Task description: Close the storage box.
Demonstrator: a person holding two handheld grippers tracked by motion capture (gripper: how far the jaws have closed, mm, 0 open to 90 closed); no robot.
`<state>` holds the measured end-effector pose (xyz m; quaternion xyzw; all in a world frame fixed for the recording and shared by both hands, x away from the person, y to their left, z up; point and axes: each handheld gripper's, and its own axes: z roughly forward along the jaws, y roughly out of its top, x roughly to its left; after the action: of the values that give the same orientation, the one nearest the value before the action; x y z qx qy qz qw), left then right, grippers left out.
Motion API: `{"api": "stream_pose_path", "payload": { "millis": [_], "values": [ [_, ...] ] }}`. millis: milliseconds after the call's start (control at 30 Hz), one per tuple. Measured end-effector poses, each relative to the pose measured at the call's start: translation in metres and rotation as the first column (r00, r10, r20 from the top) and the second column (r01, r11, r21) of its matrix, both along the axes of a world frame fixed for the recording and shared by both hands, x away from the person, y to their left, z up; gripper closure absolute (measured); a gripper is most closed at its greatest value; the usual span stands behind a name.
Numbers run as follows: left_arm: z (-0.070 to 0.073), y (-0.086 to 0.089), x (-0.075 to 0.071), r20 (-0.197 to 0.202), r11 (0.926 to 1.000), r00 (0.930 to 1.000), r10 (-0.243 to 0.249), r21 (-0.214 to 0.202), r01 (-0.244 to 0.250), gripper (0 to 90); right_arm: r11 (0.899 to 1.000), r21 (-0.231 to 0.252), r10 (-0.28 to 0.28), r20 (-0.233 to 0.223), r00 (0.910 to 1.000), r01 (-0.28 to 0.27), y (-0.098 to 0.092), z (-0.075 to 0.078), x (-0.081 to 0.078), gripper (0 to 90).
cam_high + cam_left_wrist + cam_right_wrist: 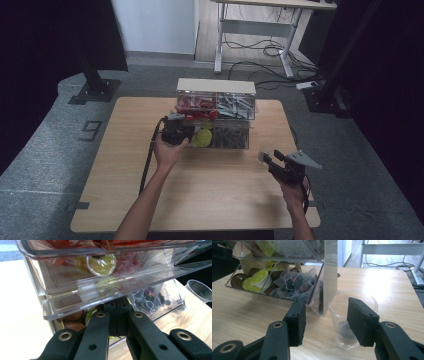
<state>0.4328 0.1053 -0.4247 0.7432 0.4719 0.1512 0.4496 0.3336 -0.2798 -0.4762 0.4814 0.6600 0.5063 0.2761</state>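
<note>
Cup: while it stands on the wooden bench [210,200] just right of the organizer, the clear plastic cup [345,322] sits between the right tool's spread pads, neither pressing it.
Right tool [325,322]: held low and level, jaws apart.
Left tool [117,322]: jaws closed together, pushed in under a drawer front.
Organizer [216,112]: transparent drawers [100,285], glossy, holding round pods and tea bags [294,282].
</note>
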Motion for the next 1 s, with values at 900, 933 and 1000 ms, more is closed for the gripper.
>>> {"api": "stream_pose_path", "payload": {
  "millis": [900, 933, 1000],
  "values": [
    [-0.01, 0.002, -0.011, 0.0, 0.9997, 0.9997, 0.023, -0.005, -0.023, 90.0, 0.999, 0.014, 0.053, -0.023, 0.9983, -0.053, -0.001, -0.015, 0.006, 49.0],
    [-0.011, 0.003, -0.012, 0.0, 0.9997, 0.9997, 0.024, -0.003, -0.024, 90.0, 0.999, 0.013, 0.053, -0.02, 0.9984, -0.053, -0.002, -0.015, 0.007, 49.0],
    [-0.012, 0.003, -0.012, -0.002, 0.9996, 0.9996, 0.03, -0.003, -0.03, 90.0, 0.999, 0.021, 0.05, -0.016, 0.9986, -0.049, -0.003, -0.014, 0.006, 49.2]
  ]
}}
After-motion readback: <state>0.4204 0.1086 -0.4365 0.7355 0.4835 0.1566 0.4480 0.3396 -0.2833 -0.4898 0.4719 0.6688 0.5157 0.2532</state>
